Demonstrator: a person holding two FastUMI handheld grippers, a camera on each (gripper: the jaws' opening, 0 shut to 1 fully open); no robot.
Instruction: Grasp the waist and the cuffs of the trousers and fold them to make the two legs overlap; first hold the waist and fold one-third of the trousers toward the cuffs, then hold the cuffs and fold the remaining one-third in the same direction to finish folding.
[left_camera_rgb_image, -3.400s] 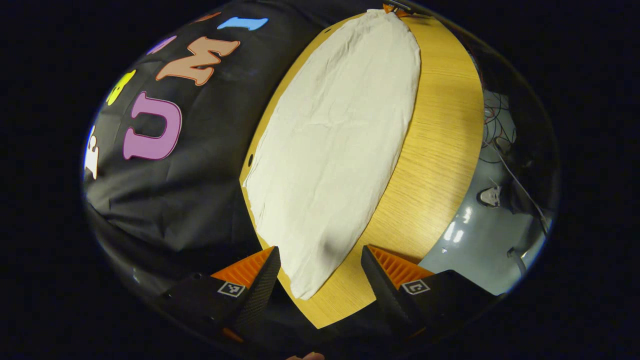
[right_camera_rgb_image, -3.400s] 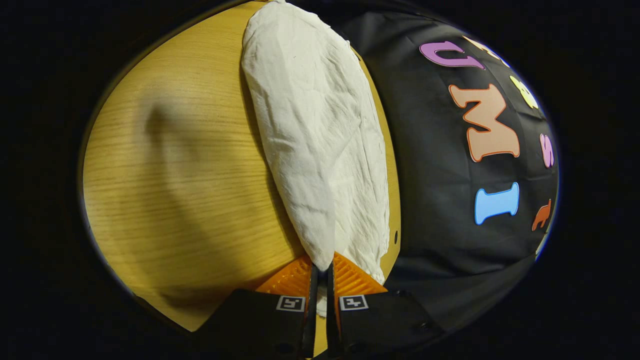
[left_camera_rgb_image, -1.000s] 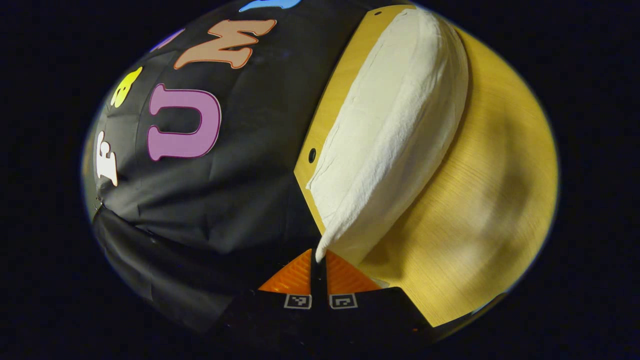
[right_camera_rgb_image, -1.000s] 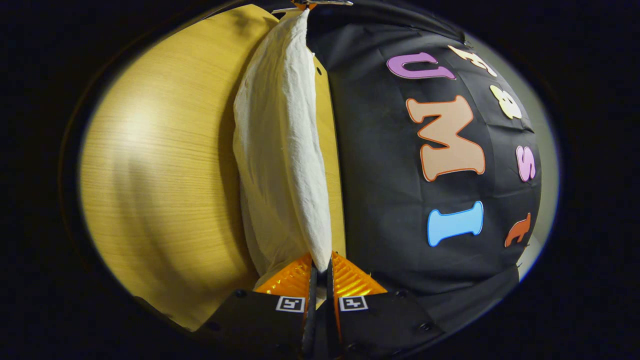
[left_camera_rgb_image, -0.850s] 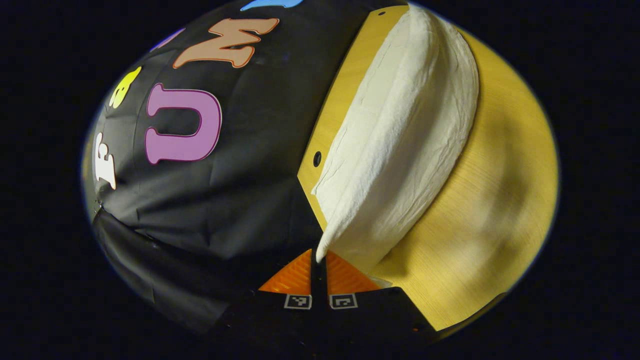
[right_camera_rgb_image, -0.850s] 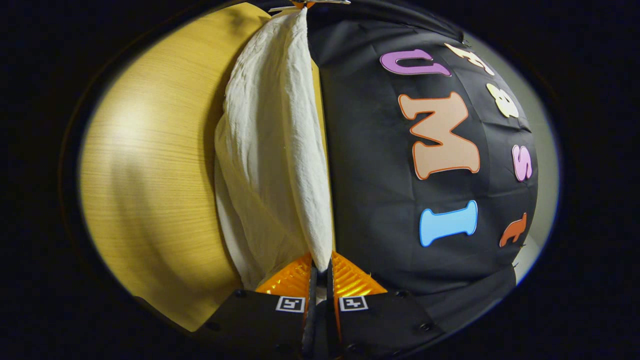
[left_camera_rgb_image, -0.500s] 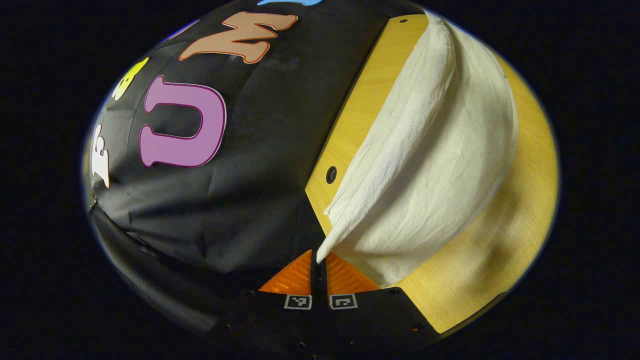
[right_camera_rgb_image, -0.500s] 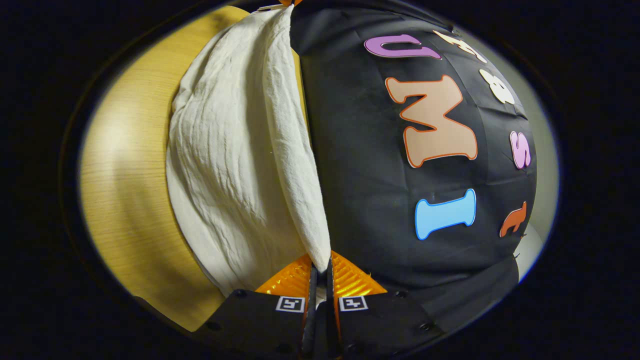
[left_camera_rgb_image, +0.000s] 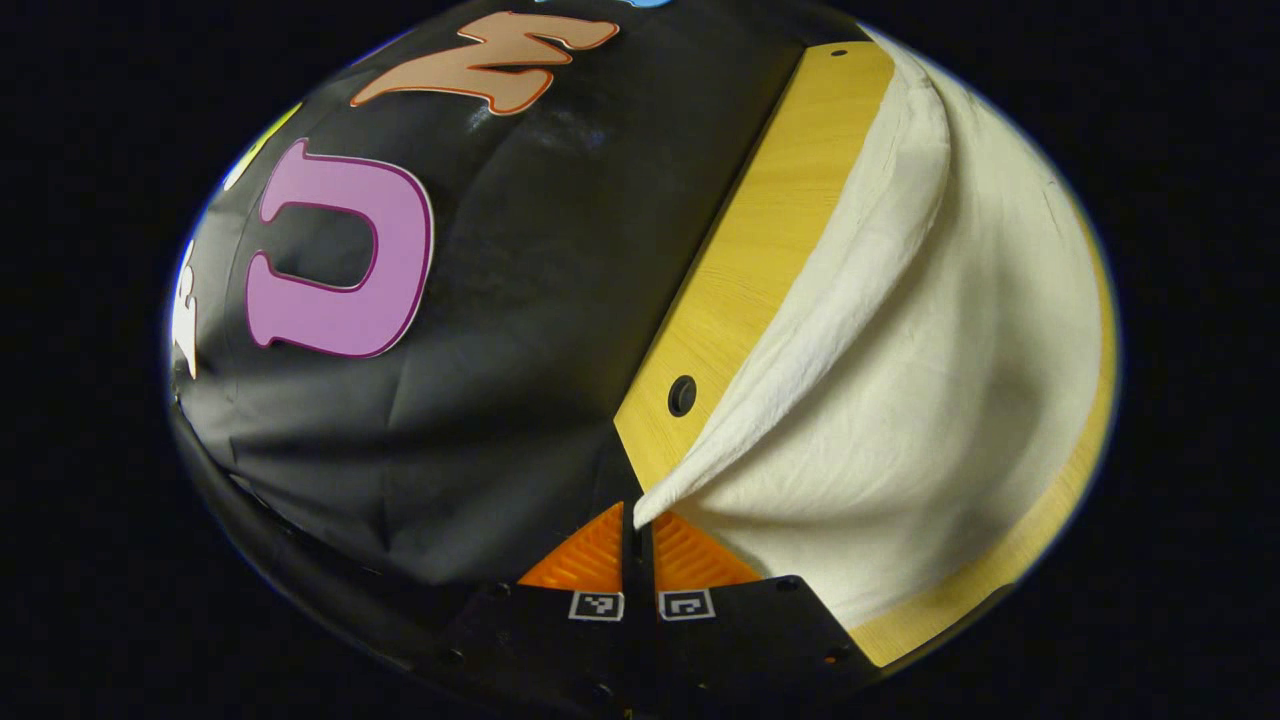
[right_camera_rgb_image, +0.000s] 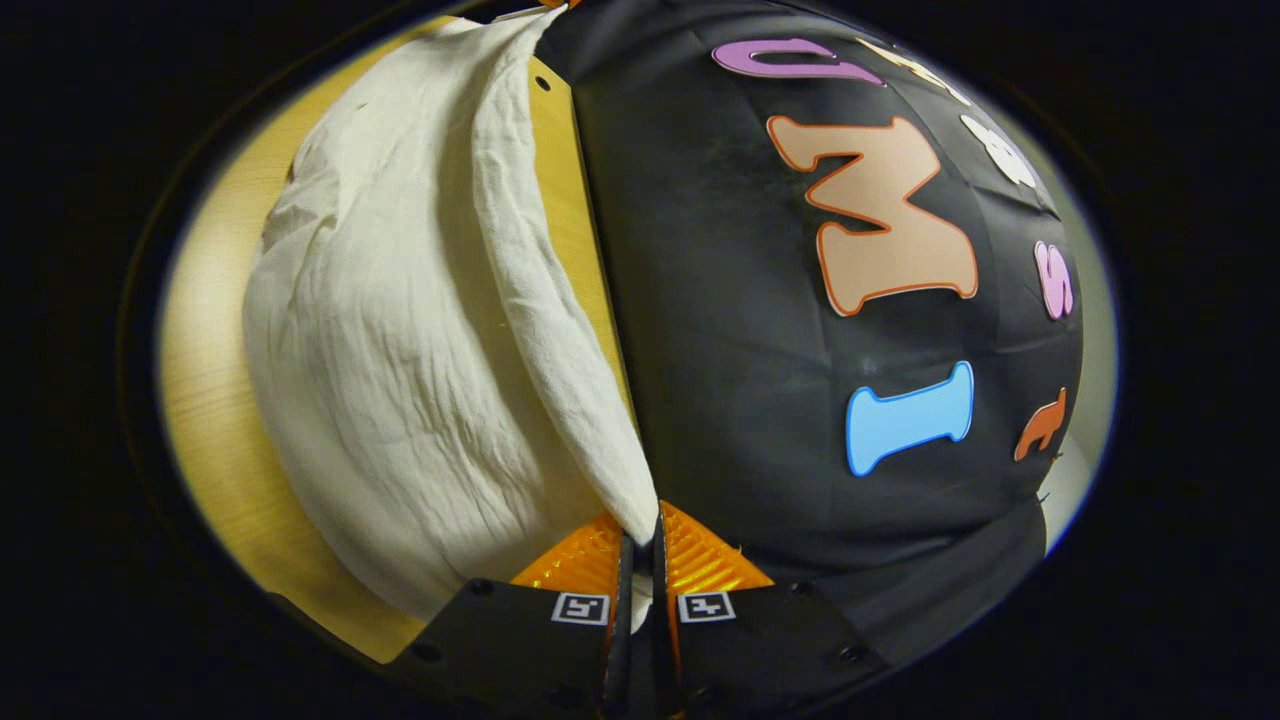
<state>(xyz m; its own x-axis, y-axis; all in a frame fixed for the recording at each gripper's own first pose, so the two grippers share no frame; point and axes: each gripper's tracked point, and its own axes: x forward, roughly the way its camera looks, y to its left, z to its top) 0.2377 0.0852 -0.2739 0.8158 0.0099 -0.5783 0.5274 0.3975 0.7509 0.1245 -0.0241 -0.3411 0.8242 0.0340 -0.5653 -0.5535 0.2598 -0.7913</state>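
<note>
While I pinch a corner of the white trousers (left_camera_rgb_image: 900, 400) in my left gripper (left_camera_rgb_image: 638, 528), both fingers pressed tight on the cloth, the lifted edge runs up and away from the fingertips as a narrow raised band, with the wider body of the garment spread to its right over the wooden table (left_camera_rgb_image: 760, 250). My right gripper (right_camera_rgb_image: 640, 540) is likewise clamped on another corner of the trousers (right_camera_rgb_image: 400, 330); from there the held edge rises toward the far side, and the crinkled cloth billows out to its left. A bare strip of table (right_camera_rgb_image: 570, 230) shows between the lifted edge and the black cloth wall (right_camera_rgb_image: 740, 330) at the table's far edge. A small round hole (left_camera_rgb_image: 682, 395) sits in the tabletop just beside the raised fold near my left fingertips.
</note>
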